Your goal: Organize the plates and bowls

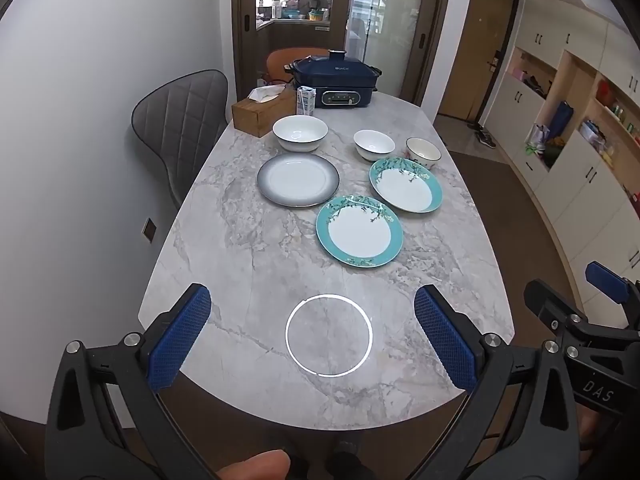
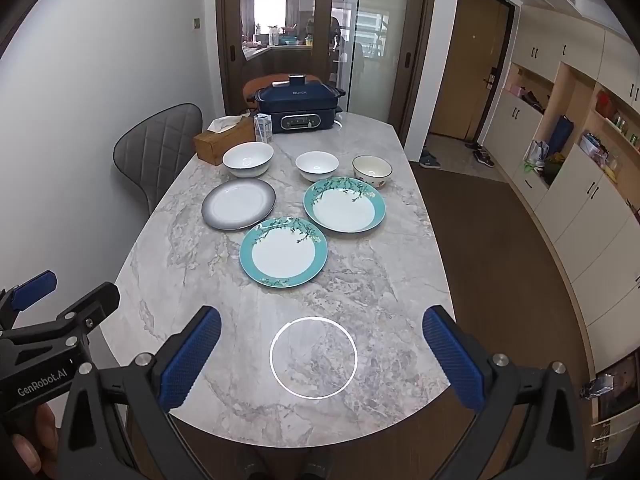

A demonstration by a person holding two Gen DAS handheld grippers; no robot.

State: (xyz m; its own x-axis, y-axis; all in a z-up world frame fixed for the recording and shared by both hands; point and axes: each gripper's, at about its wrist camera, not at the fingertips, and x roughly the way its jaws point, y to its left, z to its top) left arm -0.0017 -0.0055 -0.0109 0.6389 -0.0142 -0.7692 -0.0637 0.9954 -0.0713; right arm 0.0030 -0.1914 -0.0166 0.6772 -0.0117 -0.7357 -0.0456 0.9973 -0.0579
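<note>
both the left hand-held gripper [image 1: 312,332] and right hand-held gripper [image 2: 322,354] hover fully open, empty, above the grey marble worktop [image 1: 256,264] near the teal-rimmed round ceramic plate [image 1: 359,231].

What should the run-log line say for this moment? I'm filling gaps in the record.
stage: not started | left gripper: open, empty | right gripper: open, empty | table: three plates, three bowls, all separate, unstacked

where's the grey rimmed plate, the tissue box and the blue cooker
grey rimmed plate [image 1: 298,179]: left wrist view, on its white centre
tissue box [image 1: 260,114]: left wrist view, on its wooden front side
blue cooker [image 2: 298,105]: right wrist view, on its dark blue lid
</note>
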